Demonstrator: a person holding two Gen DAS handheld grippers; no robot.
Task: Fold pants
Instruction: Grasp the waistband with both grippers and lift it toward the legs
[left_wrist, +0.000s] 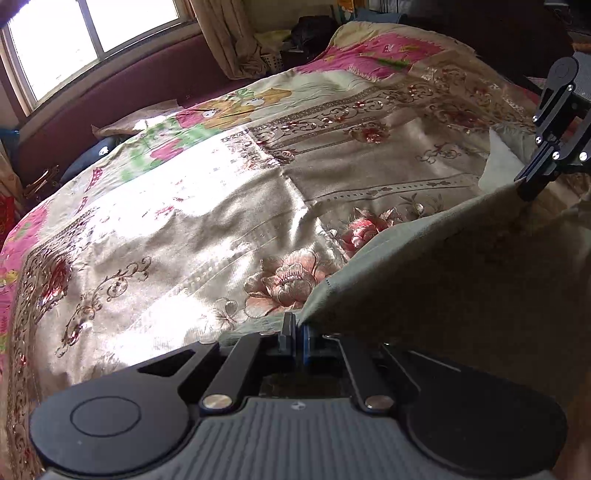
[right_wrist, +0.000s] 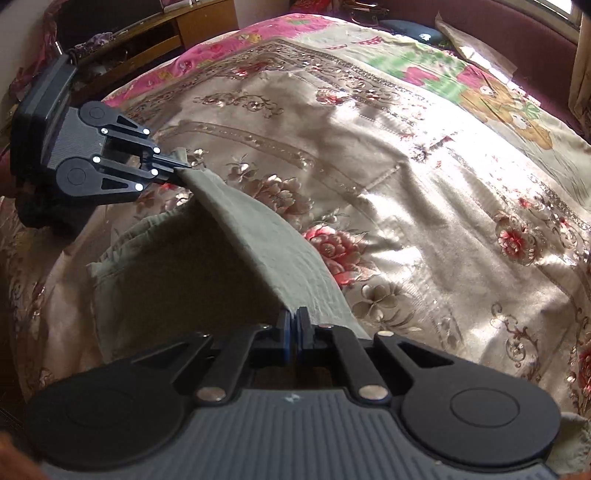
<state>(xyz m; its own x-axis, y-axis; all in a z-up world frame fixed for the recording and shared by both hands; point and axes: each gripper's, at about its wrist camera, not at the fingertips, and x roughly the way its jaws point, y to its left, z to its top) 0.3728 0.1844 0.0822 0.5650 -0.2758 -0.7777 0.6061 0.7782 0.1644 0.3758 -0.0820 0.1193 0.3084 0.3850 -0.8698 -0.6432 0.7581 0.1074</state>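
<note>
Grey-green pants (left_wrist: 443, 266) lie on a floral bedspread; both grippers hold one edge lifted and stretched between them. My left gripper (left_wrist: 295, 328) is shut on one corner of the pants; it also shows in the right wrist view (right_wrist: 181, 170) at the left. My right gripper (right_wrist: 293, 321) is shut on the other corner; it shows in the left wrist view (left_wrist: 524, 188) at the right edge. In the right wrist view the pants (right_wrist: 258, 236) rise as a taut strip, with the waistband part (right_wrist: 122, 243) bunched on the bed below.
The bedspread (left_wrist: 192, 229) covers a wide bed with bright sunlit patches. A maroon headboard (left_wrist: 122, 92), a window (left_wrist: 74, 40) and a curtain (left_wrist: 229, 40) stand beyond it. A wooden cabinet (right_wrist: 166, 33) stands past the bed's far side.
</note>
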